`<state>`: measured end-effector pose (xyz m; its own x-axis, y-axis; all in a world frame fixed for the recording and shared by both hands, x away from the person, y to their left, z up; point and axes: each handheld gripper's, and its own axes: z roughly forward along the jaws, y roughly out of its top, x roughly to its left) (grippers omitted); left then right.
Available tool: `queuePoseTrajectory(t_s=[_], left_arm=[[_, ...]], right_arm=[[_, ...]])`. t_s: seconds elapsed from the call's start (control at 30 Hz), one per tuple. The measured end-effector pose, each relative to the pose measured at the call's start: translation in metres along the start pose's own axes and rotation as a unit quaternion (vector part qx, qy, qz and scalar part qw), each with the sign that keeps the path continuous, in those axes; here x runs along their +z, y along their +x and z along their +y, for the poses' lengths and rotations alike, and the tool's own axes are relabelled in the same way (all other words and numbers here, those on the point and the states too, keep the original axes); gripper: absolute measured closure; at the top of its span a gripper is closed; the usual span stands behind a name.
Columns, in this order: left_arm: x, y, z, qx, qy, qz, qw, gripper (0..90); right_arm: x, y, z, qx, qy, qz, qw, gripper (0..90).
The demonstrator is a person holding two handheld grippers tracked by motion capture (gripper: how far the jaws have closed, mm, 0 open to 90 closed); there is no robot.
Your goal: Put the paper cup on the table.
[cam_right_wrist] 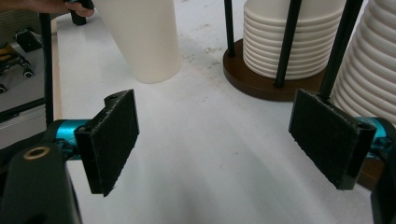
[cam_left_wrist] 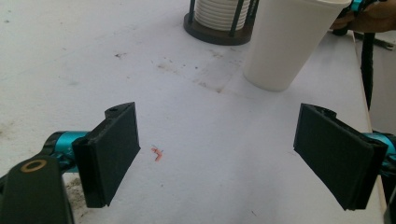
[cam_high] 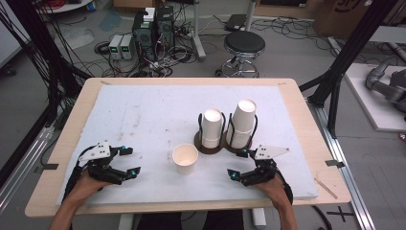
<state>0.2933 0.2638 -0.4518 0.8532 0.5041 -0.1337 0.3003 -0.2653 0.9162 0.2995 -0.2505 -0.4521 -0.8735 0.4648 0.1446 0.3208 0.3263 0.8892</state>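
Both tongs, left point(cam_high: 130, 162) and right point(cam_high: 238, 164), gape empty beside the paper cup point(cam_high: 185, 158), its rim cropped in both gripper views.

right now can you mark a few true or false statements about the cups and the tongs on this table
1. A single paper cup stands upright on the white mat, apart from the holder. True.
2. The left tongs are clamped on that cup. False: they are open and empty, left of the cup.
3. The dark cup holder carries two stacks of cups. True.
4. The left stack is taller than the right stack. False: the right stack stands taller.
5. The right tongs are open with nothing between the pads. True.
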Motion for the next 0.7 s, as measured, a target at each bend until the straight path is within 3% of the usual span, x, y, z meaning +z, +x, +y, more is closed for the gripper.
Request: queuePoseTrajectory(t_s=[0.7], left_arm=[[-0.001, 0.002, -0.0007, -0.009, -0.004, -0.008, 0.9999, 14.6]], right_arm=[[-0.0012, 0.0005, -0.0006, 0.002, -0.006, -0.003, 1.0, 16.6]])
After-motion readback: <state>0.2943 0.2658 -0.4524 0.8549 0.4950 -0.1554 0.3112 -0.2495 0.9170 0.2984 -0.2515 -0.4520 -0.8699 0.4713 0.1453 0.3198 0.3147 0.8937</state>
